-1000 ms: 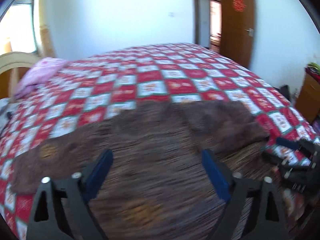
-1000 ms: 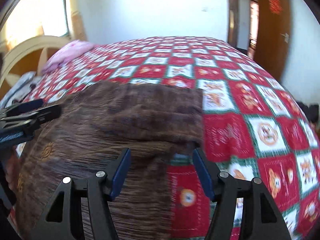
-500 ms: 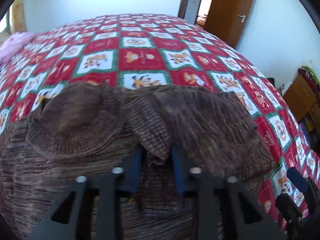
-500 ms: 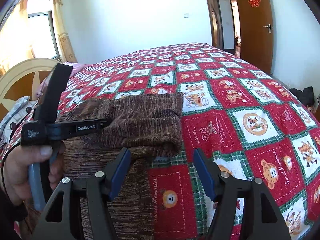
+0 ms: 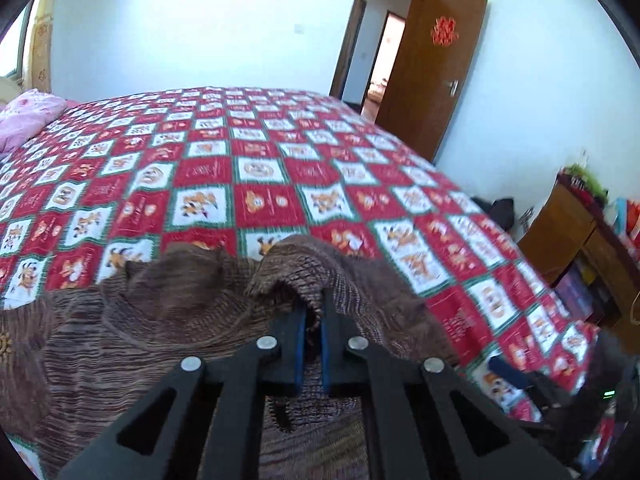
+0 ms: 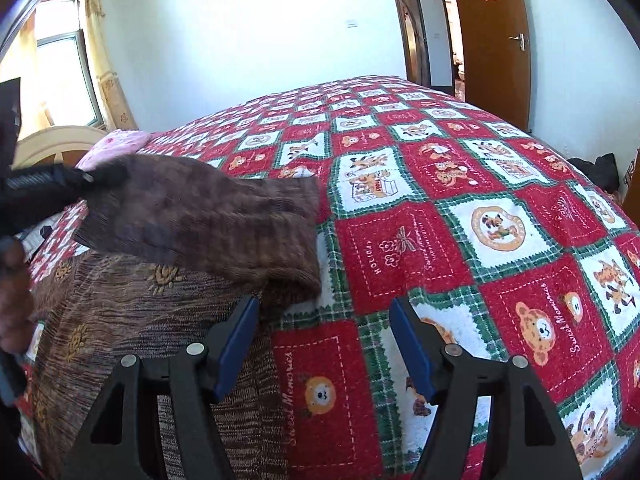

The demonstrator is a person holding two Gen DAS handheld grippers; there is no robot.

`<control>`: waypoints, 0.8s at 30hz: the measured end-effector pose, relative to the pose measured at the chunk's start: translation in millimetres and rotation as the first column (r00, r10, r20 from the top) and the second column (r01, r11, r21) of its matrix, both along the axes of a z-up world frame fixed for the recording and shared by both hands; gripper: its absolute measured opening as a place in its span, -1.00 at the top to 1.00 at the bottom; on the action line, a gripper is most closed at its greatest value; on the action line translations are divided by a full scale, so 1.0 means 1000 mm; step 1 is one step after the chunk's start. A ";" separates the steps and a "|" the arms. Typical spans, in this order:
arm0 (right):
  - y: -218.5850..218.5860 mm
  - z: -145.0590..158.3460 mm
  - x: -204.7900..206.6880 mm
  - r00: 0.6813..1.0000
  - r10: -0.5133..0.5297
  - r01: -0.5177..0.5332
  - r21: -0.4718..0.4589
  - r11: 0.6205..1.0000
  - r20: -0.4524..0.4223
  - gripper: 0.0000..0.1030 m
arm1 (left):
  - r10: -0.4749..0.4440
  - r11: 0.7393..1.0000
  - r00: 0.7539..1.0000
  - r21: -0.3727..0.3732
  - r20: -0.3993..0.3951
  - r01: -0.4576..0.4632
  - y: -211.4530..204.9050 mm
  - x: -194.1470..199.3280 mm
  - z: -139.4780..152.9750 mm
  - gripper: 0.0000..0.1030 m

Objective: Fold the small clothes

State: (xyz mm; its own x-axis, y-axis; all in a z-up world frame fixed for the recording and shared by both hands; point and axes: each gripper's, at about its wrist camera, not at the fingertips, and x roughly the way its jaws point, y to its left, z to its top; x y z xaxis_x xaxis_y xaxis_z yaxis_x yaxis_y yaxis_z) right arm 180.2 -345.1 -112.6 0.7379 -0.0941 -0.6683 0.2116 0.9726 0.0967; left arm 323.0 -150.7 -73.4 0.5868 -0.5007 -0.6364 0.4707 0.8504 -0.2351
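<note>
A fold of the brown knit garment (image 5: 304,268) is pinched between the pressed-together pads of the left gripper (image 5: 313,320) and lifted off the red checked bedspread (image 5: 256,168). The right gripper (image 6: 324,344) is held spread above the bedspread, nothing between its pads, just beside the garment's edge.

A home bedroom. A wide bed under a red-and-white checked cartoon quilt (image 5: 256,184) fills it. A pink pillow (image 5: 24,120) lies beside a brown wooden door (image 5: 432,80).
</note>
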 end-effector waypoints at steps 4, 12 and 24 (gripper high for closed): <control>0.004 -0.004 0.002 1.000 0.020 -0.020 -0.004 1.000 -0.020 -0.33 | 0.034 0.999 0.999 -0.020 0.020 -0.034 0.022 -0.004 0.006 0.88; 0.019 -0.012 0.005 0.994 0.093 -0.095 -0.041 0.995 -0.054 -0.33 | 0.136 0.989 0.990 0.059 -0.028 -0.134 0.063 0.007 -0.046 0.88; 0.036 -0.018 0.021 0.975 0.173 -0.178 -0.026 0.984 -0.137 0.87 | 0.164 0.986 0.979 0.030 -0.118 -0.162 0.077 0.018 -0.091 0.86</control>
State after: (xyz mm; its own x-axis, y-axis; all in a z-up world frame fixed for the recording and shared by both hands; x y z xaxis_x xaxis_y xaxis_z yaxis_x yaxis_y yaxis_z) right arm 201.4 -309.2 -130.7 0.6497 0.0019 -0.7602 0.0457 0.9981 0.0416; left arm 340.6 -73.7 -164.0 0.5782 -0.3908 -0.7162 0.2947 0.9186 -0.2634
